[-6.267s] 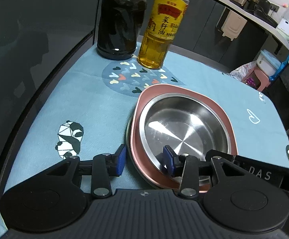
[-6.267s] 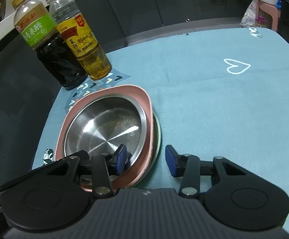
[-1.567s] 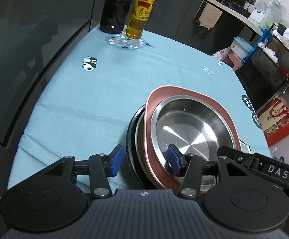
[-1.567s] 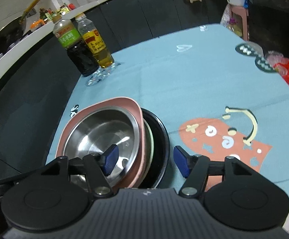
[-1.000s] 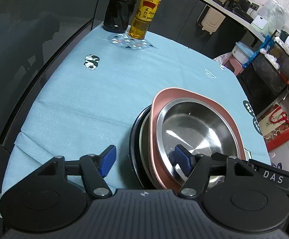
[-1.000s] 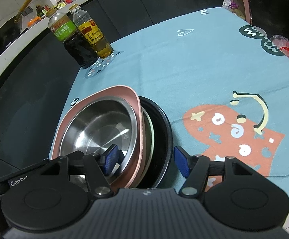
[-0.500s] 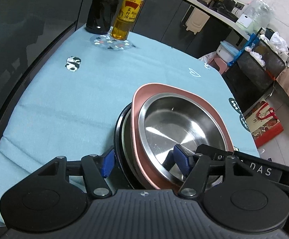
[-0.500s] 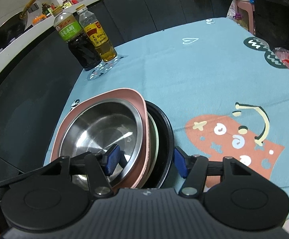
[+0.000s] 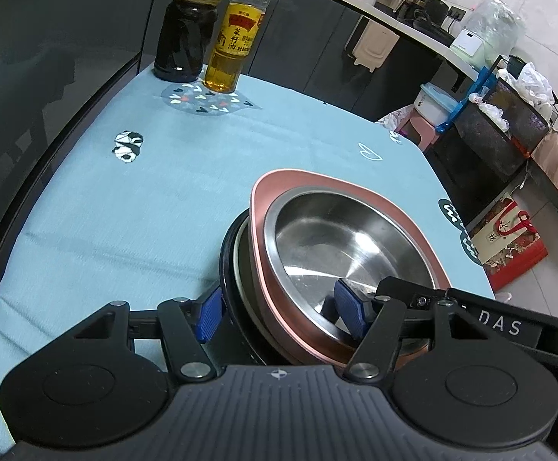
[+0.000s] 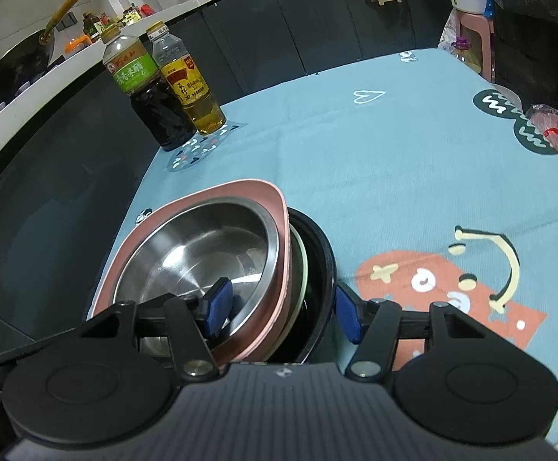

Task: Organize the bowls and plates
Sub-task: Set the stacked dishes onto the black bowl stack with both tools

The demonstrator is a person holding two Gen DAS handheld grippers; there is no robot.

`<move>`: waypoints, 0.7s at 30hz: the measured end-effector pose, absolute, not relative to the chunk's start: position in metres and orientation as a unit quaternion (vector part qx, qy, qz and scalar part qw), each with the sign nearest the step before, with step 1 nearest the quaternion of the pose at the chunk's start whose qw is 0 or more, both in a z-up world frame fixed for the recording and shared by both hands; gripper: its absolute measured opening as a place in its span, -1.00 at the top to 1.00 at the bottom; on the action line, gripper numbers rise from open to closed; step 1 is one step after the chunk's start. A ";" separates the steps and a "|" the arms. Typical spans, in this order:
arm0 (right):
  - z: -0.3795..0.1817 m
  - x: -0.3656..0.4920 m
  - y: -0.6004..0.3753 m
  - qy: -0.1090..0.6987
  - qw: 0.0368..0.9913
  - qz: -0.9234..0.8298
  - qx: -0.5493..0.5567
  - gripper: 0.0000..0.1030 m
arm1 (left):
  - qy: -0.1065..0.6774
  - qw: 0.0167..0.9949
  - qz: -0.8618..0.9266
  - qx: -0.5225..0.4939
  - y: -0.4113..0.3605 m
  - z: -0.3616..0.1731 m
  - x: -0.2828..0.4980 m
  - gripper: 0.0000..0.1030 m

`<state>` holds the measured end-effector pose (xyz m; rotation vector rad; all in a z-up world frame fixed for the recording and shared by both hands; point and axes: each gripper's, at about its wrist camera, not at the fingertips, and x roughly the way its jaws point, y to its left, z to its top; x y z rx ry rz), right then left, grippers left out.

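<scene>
A steel bowl (image 9: 348,238) lies in a pink plate (image 9: 298,174), over a pale green plate (image 9: 237,259), all inside a black bowl (image 9: 226,253) near the table's front edge. My left gripper (image 9: 279,311) straddles the stack's left rim, one pad against the black bowl's outer wall and one inside the steel bowl. Across the right rim sits my right gripper (image 10: 281,313), with its fingers placed the same way around the steel bowl (image 10: 194,246) and black bowl (image 10: 323,253). Both are shut on the stack.
A dark vinegar bottle (image 9: 185,38) and a yellow oil bottle (image 9: 236,50) stand at the far left corner of the blue tablecloth (image 9: 125,211). A red bag (image 9: 509,238) and crates sit on the floor beyond the right edge.
Both grippers' jaws have narrowed: each outer pad, apart from the black bowl a second ago, now rests on its wall. The stack has stayed where it was.
</scene>
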<state>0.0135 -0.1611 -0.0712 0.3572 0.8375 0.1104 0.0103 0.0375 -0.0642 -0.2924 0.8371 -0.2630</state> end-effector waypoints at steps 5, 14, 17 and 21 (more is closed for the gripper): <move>-0.067 0.022 -0.165 0.396 0.900 0.054 0.171 -0.11 | 0.394 0.900 -0.128 -0.137 0.032 -0.057 0.021 -0.13; -0.057 0.043 -0.171 0.380 0.907 0.050 0.173 -0.11 | 0.386 0.903 -0.132 -0.137 0.023 -0.049 0.045 -0.13; -0.056 0.052 -0.173 0.379 0.908 0.049 0.173 -0.11 | 0.383 0.904 -0.133 -0.138 0.021 -0.048 0.055 -0.13; -0.054 0.066 -0.175 0.375 0.910 0.046 0.172 -0.11 | 0.379 0.905 -0.132 -0.139 0.019 -0.047 0.071 -0.12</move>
